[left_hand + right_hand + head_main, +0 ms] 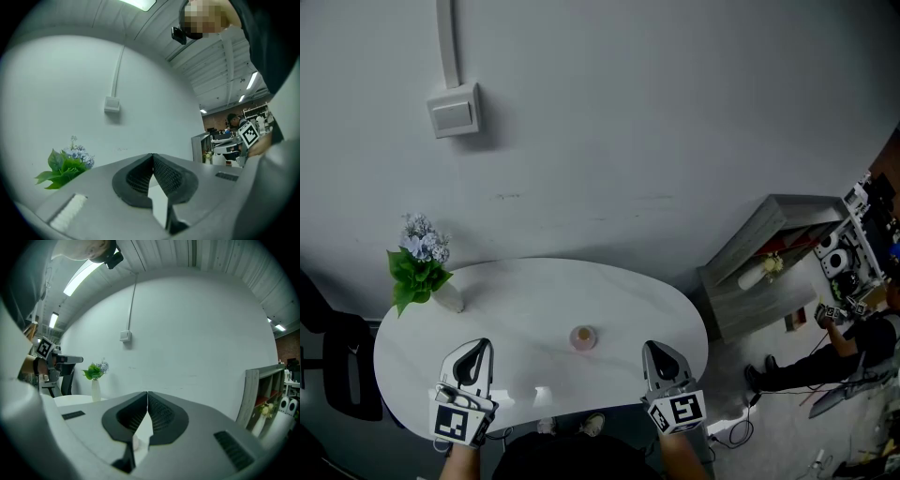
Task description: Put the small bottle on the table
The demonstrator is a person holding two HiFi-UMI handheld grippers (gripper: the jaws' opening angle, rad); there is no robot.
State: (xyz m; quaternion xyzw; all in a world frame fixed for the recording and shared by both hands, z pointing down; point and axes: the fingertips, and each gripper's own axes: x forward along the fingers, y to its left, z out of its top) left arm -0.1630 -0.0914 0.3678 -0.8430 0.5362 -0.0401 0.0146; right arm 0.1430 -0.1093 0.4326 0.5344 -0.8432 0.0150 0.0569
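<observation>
From above its near edge, the head camera looks steeply down on the white table point(628, 300). Both gripper cameras sit low there, facing level toward the wall point(675, 112); all three share the flower vase point(427, 272) and wall switch point(455, 110).

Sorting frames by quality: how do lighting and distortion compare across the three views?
Head view: dim, flat light, soft glare on the white oval table. Left gripper view: fisheye bend, black corners. Right gripper view: same bend, bright ceiling strip light.

Dim, even, bluish light fills the head view, with soft glare on the tabletop point(534, 309). A ceiling strip light point(82, 278) glows at 10 o'clock in the right gripper view. Both gripper views bulge, with black corners.
</observation>
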